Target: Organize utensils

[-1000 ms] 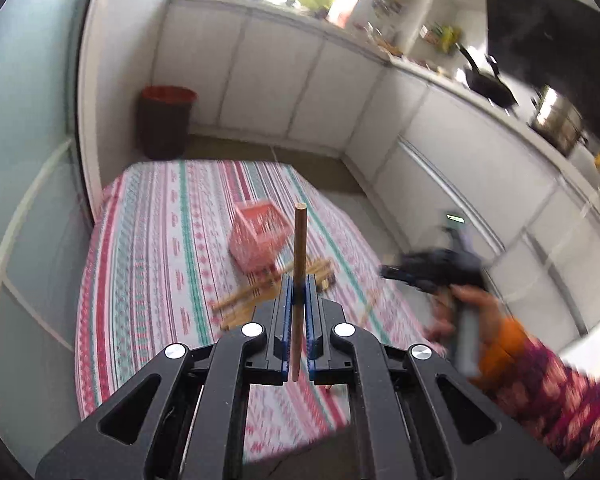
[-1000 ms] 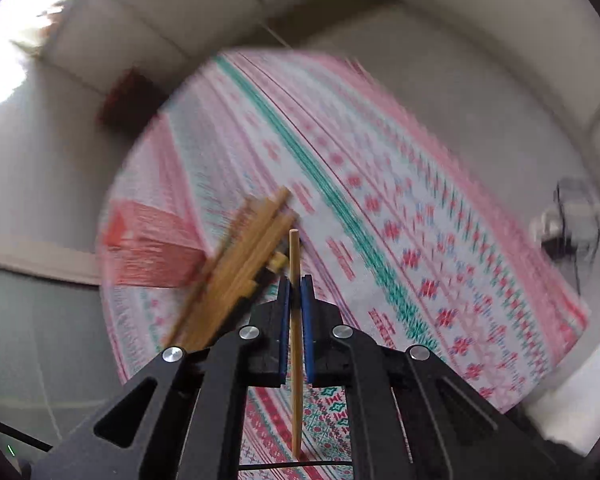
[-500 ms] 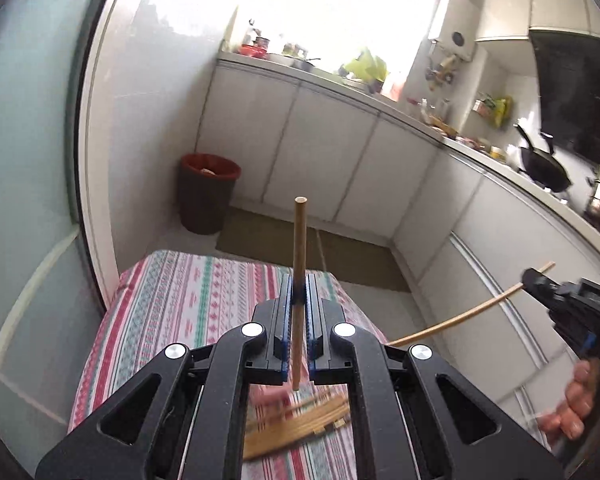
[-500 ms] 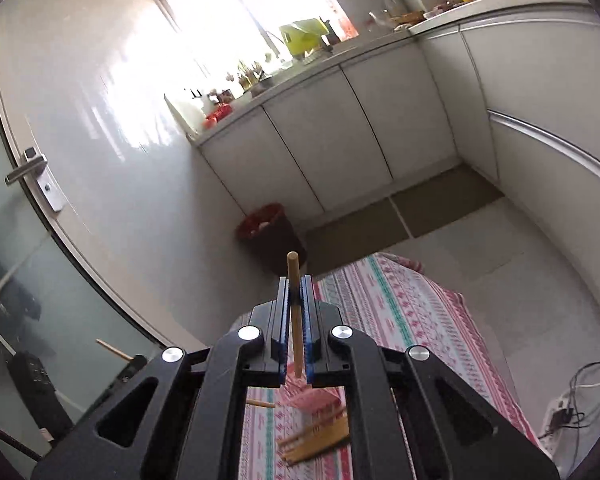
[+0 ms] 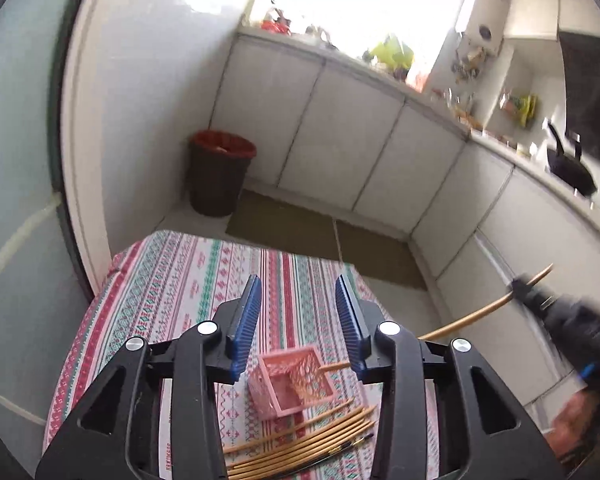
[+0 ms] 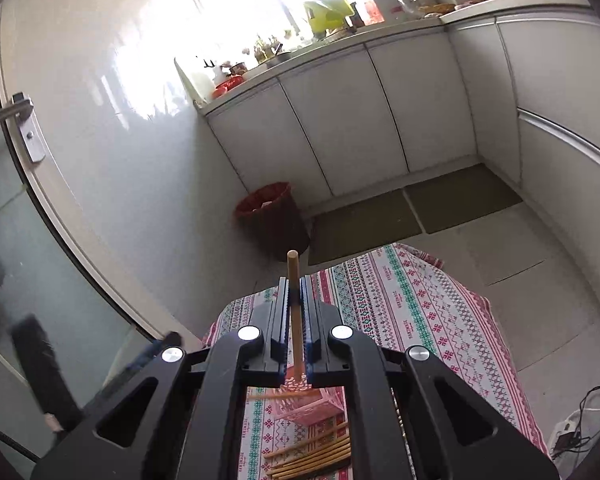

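Left gripper [image 5: 297, 322], lower centre of its frame: jaws opening, nothing between them. Pink basket [image 5: 291, 385] sits below on the striped tablecloth [image 5: 172, 280], loose chopsticks [image 5: 300, 436] beside it. Right gripper [image 6: 295, 328] is clamped on one chopstick [image 6: 293, 280].

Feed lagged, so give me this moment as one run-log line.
left hand-held gripper: opening, empty | right hand-held gripper: shut on chopstick | pink basket: one chopstick inside | loose chopsticks: beside basket
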Available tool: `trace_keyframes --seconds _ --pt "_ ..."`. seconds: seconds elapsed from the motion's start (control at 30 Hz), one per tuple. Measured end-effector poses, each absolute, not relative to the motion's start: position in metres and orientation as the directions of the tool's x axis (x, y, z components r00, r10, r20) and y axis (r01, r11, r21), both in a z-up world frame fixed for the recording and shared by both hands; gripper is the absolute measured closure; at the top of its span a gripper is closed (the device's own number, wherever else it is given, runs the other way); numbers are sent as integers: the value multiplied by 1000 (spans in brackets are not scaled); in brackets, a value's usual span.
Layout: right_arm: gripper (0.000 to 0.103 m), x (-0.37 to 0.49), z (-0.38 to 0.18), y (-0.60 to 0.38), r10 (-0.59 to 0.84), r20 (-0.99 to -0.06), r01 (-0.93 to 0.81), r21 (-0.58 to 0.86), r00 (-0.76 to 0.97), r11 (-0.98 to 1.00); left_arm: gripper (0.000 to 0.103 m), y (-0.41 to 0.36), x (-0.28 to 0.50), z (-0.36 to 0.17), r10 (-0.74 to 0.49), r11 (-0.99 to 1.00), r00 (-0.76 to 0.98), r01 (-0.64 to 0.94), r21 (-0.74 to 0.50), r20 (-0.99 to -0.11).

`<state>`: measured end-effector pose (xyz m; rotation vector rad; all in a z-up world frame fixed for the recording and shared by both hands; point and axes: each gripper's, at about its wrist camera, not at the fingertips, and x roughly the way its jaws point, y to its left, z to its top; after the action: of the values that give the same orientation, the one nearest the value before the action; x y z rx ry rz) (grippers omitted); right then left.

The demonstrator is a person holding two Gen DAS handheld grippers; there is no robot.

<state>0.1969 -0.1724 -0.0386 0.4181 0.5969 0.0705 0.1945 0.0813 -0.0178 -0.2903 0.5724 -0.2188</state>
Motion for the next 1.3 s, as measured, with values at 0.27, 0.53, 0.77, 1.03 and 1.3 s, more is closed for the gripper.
trace_keyframes --seconds 0.27,0.53,0.77,1.03,1.3 --pt "97 226 -65 -147 160 -580 59 340 799 939 59 93 187 4 -275 933 835 112 -342 -477" --pt "59 225 -59 -154 161 -550 51 350 820 935 55 86 181 10 -275 940 832 128 -316 -481" --pt "34 191 -51 -181 98 -554 124 349 827 929 45 74 166 18 -302 943 821 182 -279 -485" --pt "23 148 -71 -206 101 -638 173 353 763 920 30 51 141 27 -333 942 807 260 -213 -488" --pt "23 101 -123 -270 60 -778 390 378 626 839 26 -24 144 -20 -341 902 640 430 -48 -688"
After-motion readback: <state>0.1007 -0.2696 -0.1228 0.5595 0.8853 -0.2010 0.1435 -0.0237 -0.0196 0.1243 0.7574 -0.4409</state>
